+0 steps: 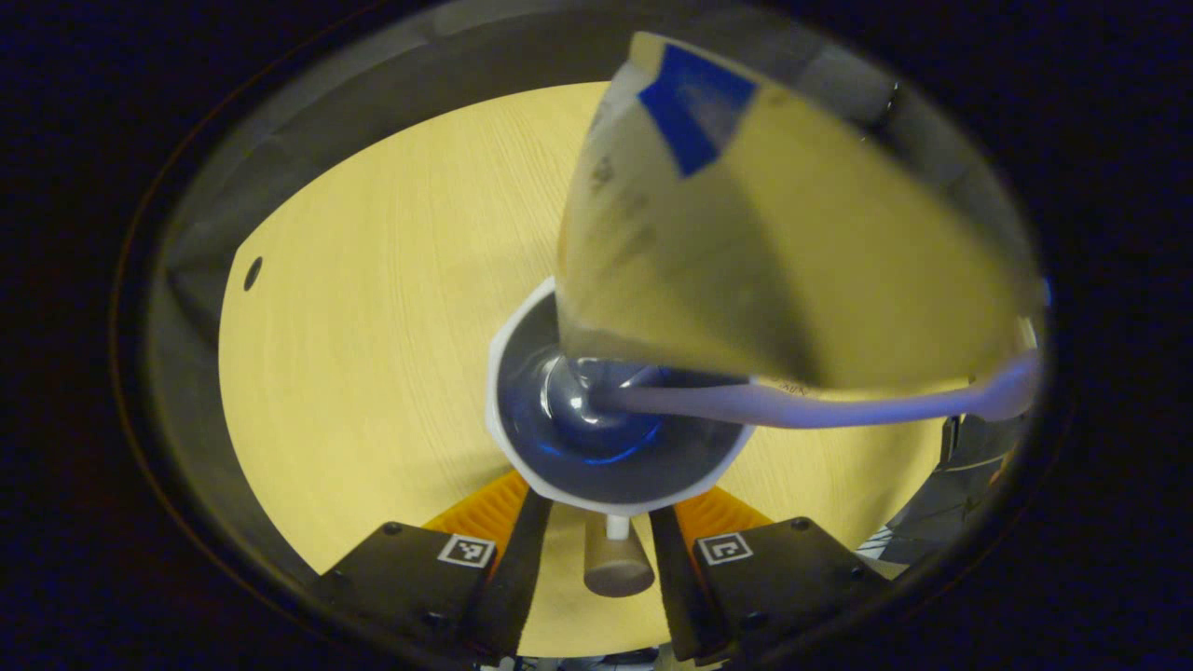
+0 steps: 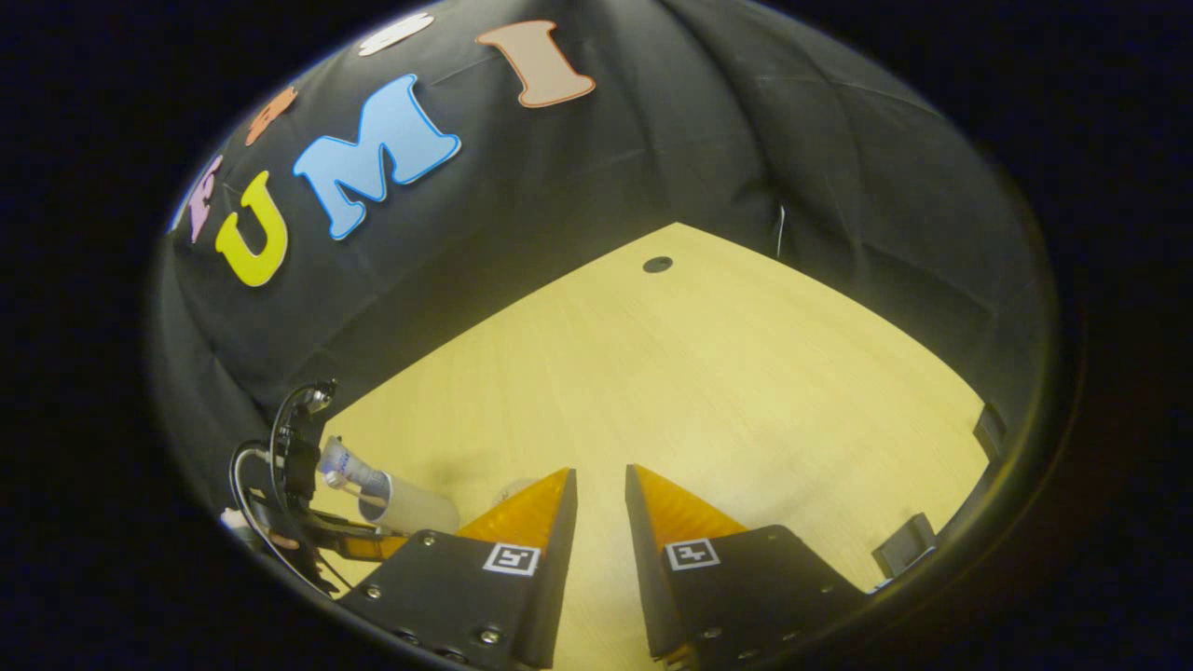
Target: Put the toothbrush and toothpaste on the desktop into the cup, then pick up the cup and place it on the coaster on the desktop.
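The toothpaste point(image 1: 746, 233) and toothbrush point(image 1: 820, 405) are in the cup point(image 1: 522, 447); the left gripper point(image 1: 592, 550) squeezes the cup, above the desk point(image 1: 373, 326); the right gripper point(image 2: 601, 531) is a little open, holding nothing; the coaster part is left.

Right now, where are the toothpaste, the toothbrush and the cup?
toothpaste point(image 1: 746, 233), left gripper view, on the tube's flat body.
toothbrush point(image 1: 839, 405), left gripper view, on its handle.
cup point(image 1: 499, 373), left gripper view, on the white rim.

Right gripper point(image 2: 601, 494) fingers slightly apart above desktop point(image 2: 708, 373); cup point(image 2: 410, 508) at far left.
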